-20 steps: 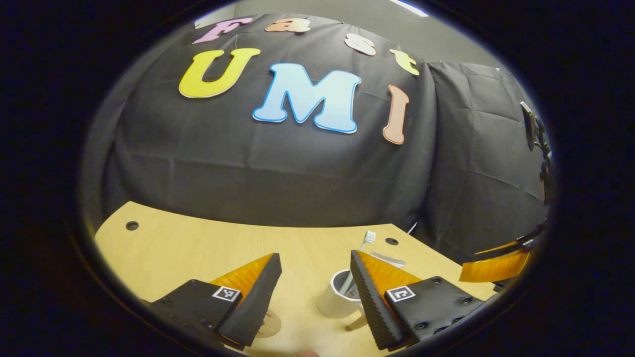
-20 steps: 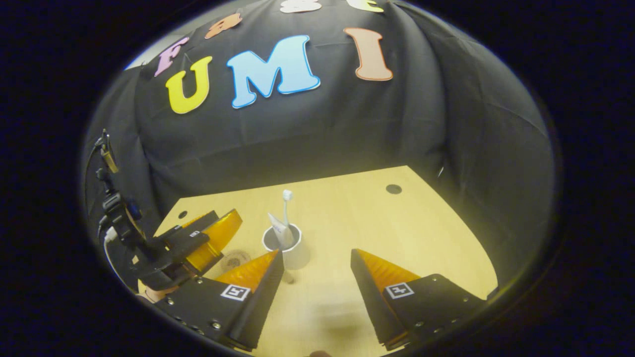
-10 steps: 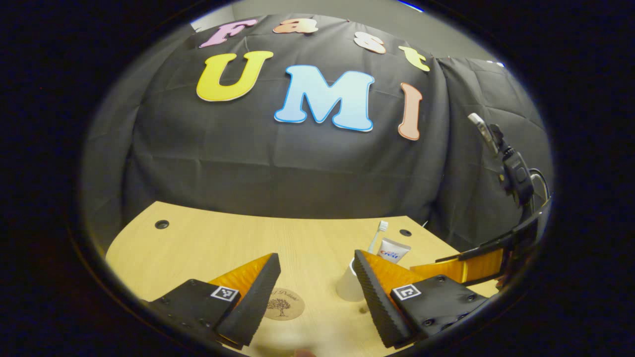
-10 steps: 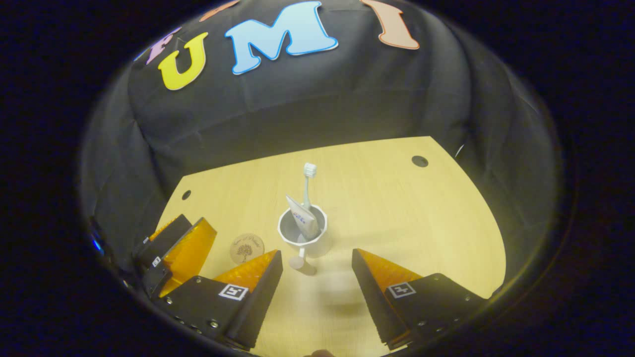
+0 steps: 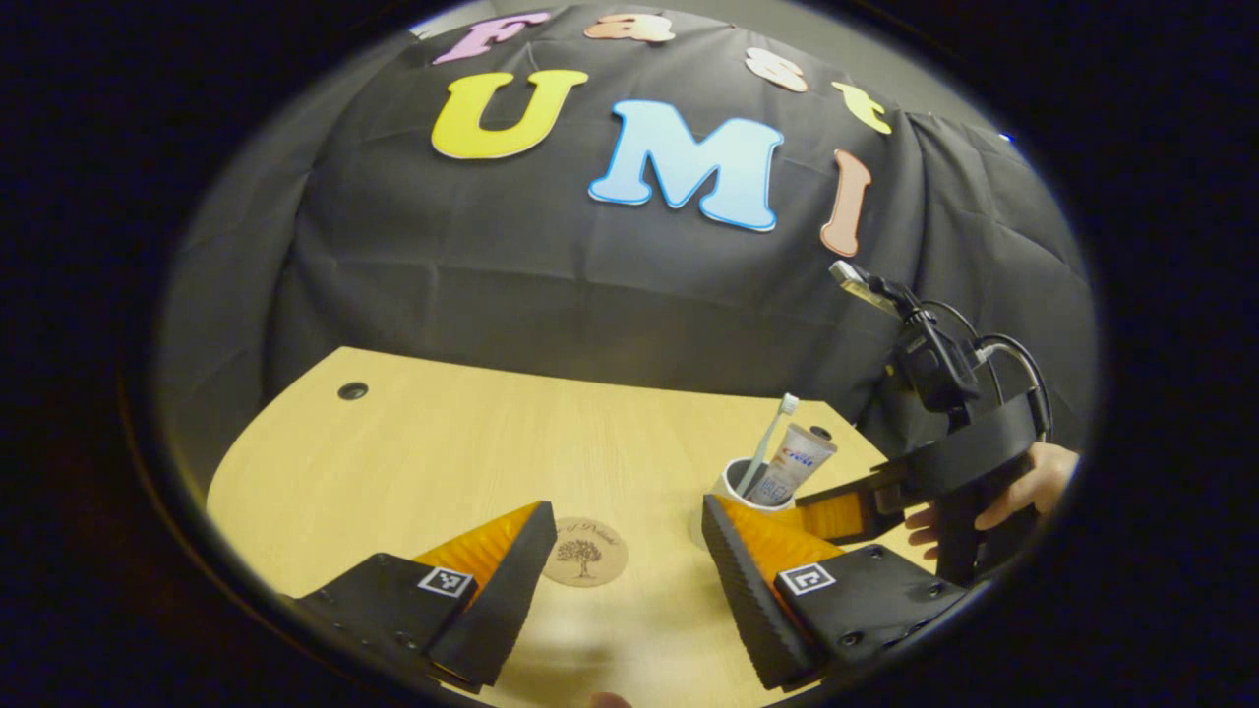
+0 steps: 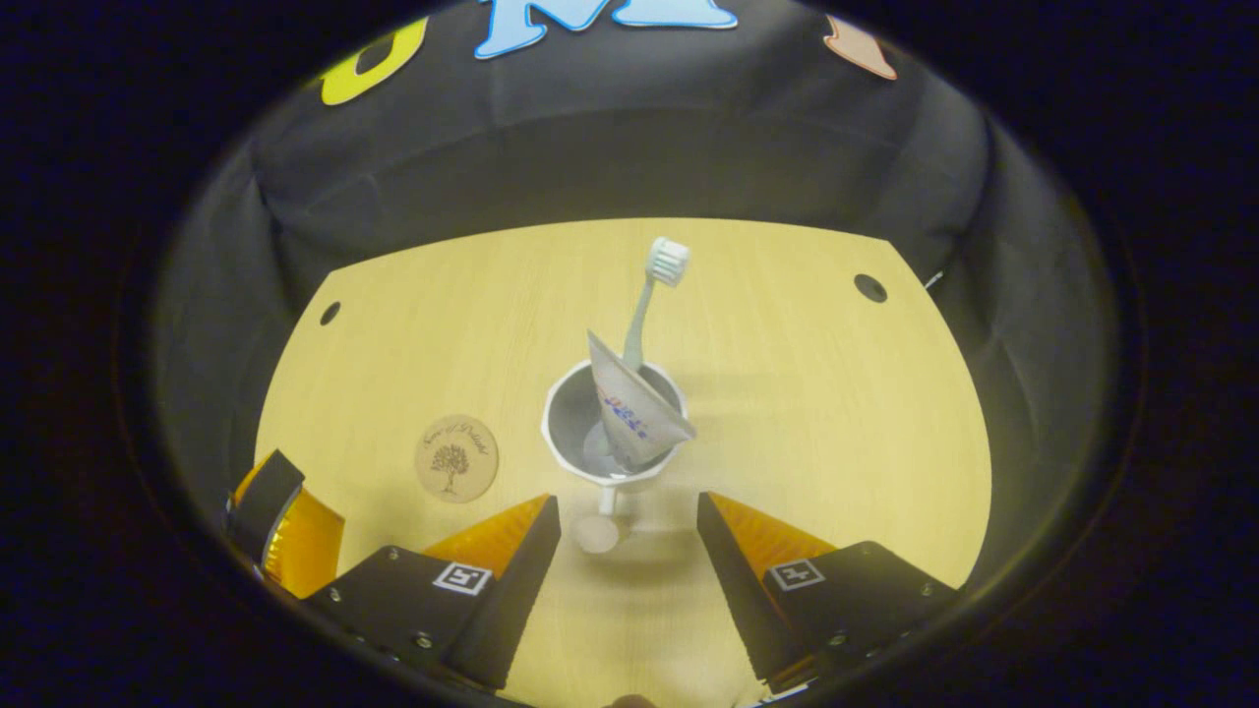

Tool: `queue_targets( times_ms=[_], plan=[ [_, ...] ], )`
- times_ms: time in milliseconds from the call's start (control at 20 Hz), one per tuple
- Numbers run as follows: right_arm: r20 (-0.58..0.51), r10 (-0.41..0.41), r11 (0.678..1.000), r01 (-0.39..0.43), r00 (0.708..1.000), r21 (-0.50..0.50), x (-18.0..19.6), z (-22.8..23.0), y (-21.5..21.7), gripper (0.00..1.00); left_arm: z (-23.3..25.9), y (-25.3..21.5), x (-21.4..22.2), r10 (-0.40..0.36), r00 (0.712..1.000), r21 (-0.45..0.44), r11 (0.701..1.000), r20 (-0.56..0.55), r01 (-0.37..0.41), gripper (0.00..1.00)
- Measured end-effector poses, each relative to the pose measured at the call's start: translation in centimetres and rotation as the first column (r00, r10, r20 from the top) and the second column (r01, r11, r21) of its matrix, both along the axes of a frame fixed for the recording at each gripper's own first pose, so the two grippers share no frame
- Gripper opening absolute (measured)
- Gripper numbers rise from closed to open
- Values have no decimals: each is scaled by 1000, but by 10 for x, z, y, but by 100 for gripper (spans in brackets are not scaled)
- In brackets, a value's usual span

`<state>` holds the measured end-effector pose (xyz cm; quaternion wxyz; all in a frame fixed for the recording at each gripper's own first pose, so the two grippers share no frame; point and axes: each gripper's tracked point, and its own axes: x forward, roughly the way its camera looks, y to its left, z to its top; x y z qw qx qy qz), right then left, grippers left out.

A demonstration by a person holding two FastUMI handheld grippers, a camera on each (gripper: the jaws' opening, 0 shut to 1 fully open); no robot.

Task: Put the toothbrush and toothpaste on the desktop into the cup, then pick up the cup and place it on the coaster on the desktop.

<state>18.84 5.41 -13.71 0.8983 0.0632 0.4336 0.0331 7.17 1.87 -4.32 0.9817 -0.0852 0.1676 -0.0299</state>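
Observation:
The white cup stands upright on the wooden desktop, its handle pointing toward my right gripper. That gripper hovers open just in front of the handle, nothing between its fingers. Inside the cup lean the toothbrush and the toothpaste tube. The round brown coaster lies bare to the cup's left. In the left gripper view the coaster lies just ahead of my open left gripper. Its right finger partly hides the cup, which holds the toothbrush and toothpaste tube.
Round cable holes sit near the desk's far corners. Black cloth walls close in behind the desk. A hand holds the right gripper's body beside the cup. An orange finger of the left gripper shows at the coaster's near left.
The right gripper has closed in on the cup and tilted down over it, the handle now just ahead of its fingers. The left gripper's view has shifted, bringing the coaster between its fingers.

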Motion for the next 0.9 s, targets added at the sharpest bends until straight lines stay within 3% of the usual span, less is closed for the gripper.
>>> queue_targets(
  times_ms=[250, 700, 900],
  plan=[
    [-66, 17, 999, -20, 998, -47, 18, -17, 3, 86, -11, 16, -16, 32, 999, -16, 999, -40, -33, 97],
    [-189, 66, 992, -85, 980, -91, 33, -50, 9, 87, -29, 1, -40, -9, 993, -44, 999, -117, 4, 97],
    [-225, 76, 991, -98, 971, -87, 32, -55, 11, 81, -30, -7, -47, -19, 990, -59, 998, -136, 11, 100]
  ],
)
